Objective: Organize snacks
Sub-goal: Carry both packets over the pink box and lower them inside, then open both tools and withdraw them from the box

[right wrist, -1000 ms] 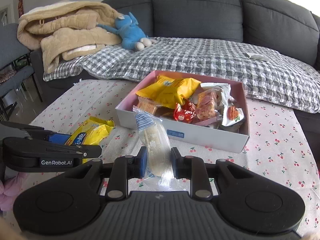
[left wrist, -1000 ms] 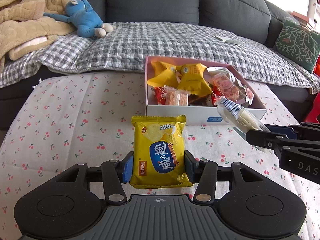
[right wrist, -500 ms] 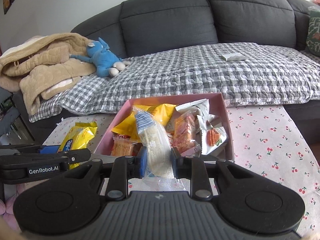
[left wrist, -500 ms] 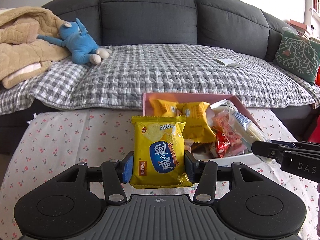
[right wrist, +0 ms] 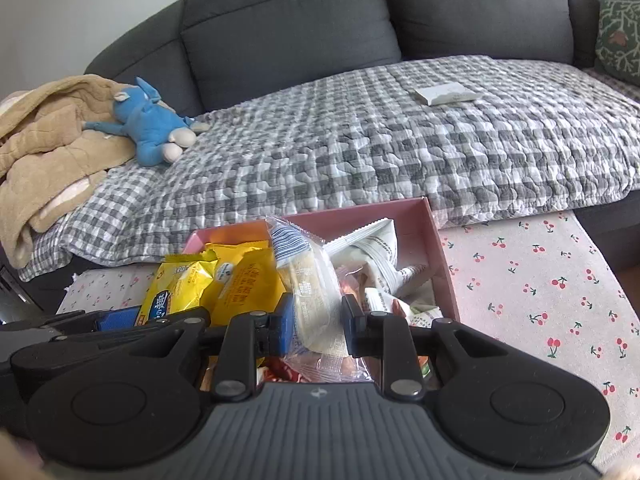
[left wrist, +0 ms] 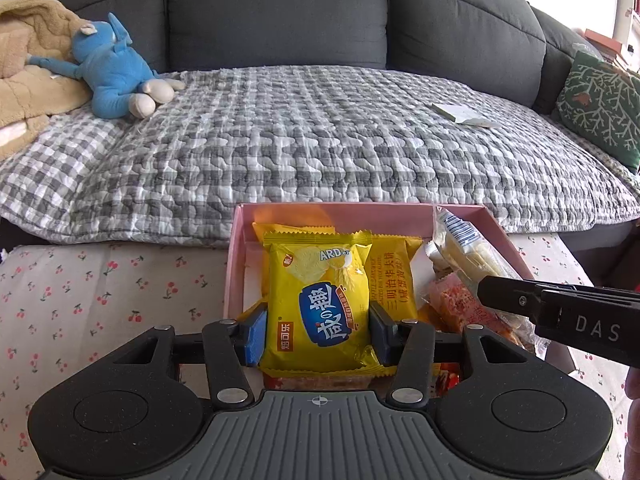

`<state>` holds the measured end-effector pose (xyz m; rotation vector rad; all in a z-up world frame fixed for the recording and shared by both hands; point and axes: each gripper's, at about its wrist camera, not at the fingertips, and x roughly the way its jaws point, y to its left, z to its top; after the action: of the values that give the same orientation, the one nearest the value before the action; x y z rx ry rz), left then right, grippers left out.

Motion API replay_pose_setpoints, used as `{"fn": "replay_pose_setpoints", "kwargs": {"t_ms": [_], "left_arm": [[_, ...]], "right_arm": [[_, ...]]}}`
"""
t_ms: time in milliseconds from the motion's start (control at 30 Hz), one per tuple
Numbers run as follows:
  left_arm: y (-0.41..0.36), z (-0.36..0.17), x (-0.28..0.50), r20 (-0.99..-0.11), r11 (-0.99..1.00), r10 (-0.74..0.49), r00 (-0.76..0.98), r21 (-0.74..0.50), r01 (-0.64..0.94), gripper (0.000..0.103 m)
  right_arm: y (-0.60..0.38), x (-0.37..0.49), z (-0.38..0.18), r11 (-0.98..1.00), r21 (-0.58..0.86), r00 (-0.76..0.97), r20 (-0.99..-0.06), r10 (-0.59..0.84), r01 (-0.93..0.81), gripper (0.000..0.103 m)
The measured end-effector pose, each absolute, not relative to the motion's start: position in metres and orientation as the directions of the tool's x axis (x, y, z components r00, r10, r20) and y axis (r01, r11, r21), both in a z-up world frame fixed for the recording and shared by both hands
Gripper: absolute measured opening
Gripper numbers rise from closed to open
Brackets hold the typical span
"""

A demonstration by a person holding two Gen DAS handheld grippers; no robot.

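Note:
My left gripper (left wrist: 318,326) is shut on a yellow snack packet (left wrist: 320,300) with a blue label, held upright over the left part of the pink box (left wrist: 236,264). My right gripper (right wrist: 314,320) is shut on a clear-wrapped pastry with a blue striped end (right wrist: 308,280), held above the box's middle. The pink box (right wrist: 438,248) holds several packets: yellow ones (right wrist: 244,280), white ones (right wrist: 380,256) and red ones. In the left wrist view the right gripper (left wrist: 560,312) comes in from the right with the clear pastry (left wrist: 468,248).
The box stands on a cherry-print tablecloth (right wrist: 540,300) in front of a grey sofa with a checked blanket (left wrist: 320,132). A blue plush toy (left wrist: 116,76), a tan blanket (right wrist: 48,144), a white paper (left wrist: 464,114) and a green cushion (left wrist: 600,104) lie on the sofa.
Both grippers moved forward with their packets, from in front of the box to over it. The right gripper also rolled, tilting its view.

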<state>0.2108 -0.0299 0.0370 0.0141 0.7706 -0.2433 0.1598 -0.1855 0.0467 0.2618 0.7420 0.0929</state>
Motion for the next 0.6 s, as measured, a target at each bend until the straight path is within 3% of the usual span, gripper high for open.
{"fn": "replay_pose_setpoints", "kwargs": {"t_ms": [433,567,600], "left_arm": [[-0.033,0.032,0.238,-0.664,0.969,-0.231,0.712,-0.095,0.226,0.052],[-0.033,0.034,0.235,-0.665,0.966,-0.245,0.706,-0.101,0.239,0.062],[-0.034,0.034,0.233,-0.663,0.965,-0.245,0.708,-0.098,0.243,0.066]], "right_arm": [[-0.182,0.191,0.041,0.974,0.227,0.717,-0.680,0.152,0.010,0.024],[-0.187,0.190,0.044,0.969,0.247,0.721,-0.675,0.158,0.018,0.029],[-0.187,0.189,0.045,0.968,0.249,0.723,-0.672,0.158,0.020,0.035]]}}
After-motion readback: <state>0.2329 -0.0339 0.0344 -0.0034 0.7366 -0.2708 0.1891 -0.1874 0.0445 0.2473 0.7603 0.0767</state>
